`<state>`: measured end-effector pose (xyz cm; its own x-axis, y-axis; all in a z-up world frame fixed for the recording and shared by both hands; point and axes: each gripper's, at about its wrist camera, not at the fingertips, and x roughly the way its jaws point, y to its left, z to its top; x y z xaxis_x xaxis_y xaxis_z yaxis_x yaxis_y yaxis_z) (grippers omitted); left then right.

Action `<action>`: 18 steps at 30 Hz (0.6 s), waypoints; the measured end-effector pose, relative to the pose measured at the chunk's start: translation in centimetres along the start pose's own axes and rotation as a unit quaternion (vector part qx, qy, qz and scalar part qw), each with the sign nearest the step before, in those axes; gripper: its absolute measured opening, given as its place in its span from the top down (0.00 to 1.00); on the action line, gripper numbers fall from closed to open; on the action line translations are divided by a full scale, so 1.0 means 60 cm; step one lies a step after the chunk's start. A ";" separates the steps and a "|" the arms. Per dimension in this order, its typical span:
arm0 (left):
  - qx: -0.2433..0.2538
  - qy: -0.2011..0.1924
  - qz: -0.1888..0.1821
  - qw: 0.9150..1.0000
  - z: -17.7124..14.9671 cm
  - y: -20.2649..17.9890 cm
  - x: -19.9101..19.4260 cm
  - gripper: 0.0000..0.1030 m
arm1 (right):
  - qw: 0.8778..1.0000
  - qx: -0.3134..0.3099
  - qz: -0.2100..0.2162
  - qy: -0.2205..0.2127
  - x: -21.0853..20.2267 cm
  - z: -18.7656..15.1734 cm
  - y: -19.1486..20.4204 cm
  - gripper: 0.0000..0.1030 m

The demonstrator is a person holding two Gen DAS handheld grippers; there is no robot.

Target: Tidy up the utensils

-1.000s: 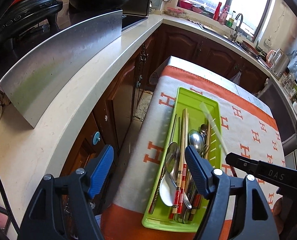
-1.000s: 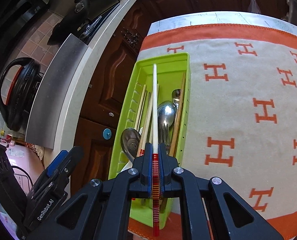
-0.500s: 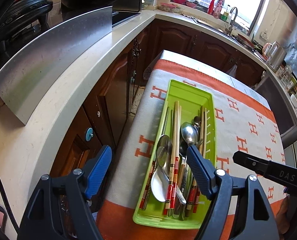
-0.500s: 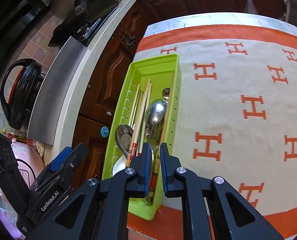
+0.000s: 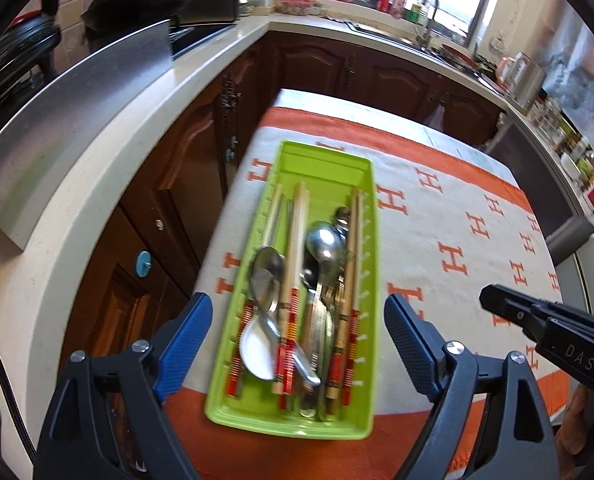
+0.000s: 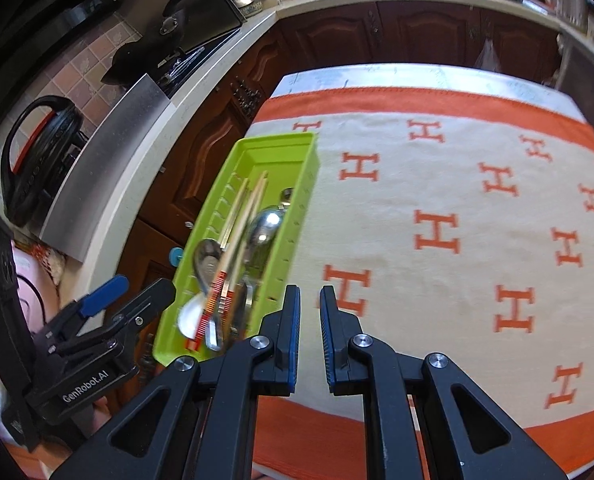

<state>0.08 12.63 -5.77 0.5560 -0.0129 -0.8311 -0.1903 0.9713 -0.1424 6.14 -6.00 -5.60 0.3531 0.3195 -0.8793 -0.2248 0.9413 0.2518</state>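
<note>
So the green tray [image 5: 324, 168] sits right between the jaws of the left claw [image 5: 297, 332], just ahead of its tips, and off to the left of the right claw [image 6: 310, 308]. It's on the cloth with the orange H pattern [image 6: 437, 232], and it's packed: chopsticks [image 5: 299, 240] with red banded ends, a couple of metal spoons [image 5: 324, 240] and a white spoon [image 5: 257, 354], all lying lengthwise and overlapping

Left claw's jaws are wide and have just been opening further; they straddle the tray without pressing on anything. Right claw is almost shut with just a thin gap, nothing in it, over bare cloth beside the tray

Handling guess: chopsticks are light, stiff and thin, so they'll roll or pivot if pinched near a tip. I'd grab at the red banded end near the claw. The metal spoons look slick and heavier, so take the handle, not the bowl. The white spoon might be ceramic, can't tell, so go gentle
</note>
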 end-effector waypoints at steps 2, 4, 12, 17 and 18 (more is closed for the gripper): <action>0.008 0.008 -0.006 1.000 -0.005 -0.015 0.001 0.14 | 1.000 -0.012 -0.017 -0.011 -0.014 -0.010 -0.012 0.90; 0.014 0.016 -0.015 1.000 -0.010 -0.030 0.001 0.14 | 0.999 -0.018 -0.032 -0.020 -0.028 -0.021 -0.027 0.85; 0.048 0.021 -0.036 0.998 -0.033 -0.100 -0.015 0.05 | 0.996 -0.003 -0.068 -0.056 -0.083 -0.064 -0.098 0.68; 0.069 0.015 -0.023 0.997 -0.042 -0.143 -0.023 0.03 | 0.993 0.005 -0.090 -0.082 -0.124 -0.082 -0.139 0.64; 0.071 0.014 -0.025 0.997 -0.043 -0.151 -0.025 0.03 | 0.992 0.005 -0.093 -0.086 -0.132 -0.085 -0.147 0.62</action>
<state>-1.14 3.24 -4.61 0.5390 -0.0670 -0.8396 -0.0455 0.9931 -0.1085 0.68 -17.40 -2.93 0.5377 0.1522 -0.8293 -0.1313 0.9867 0.0960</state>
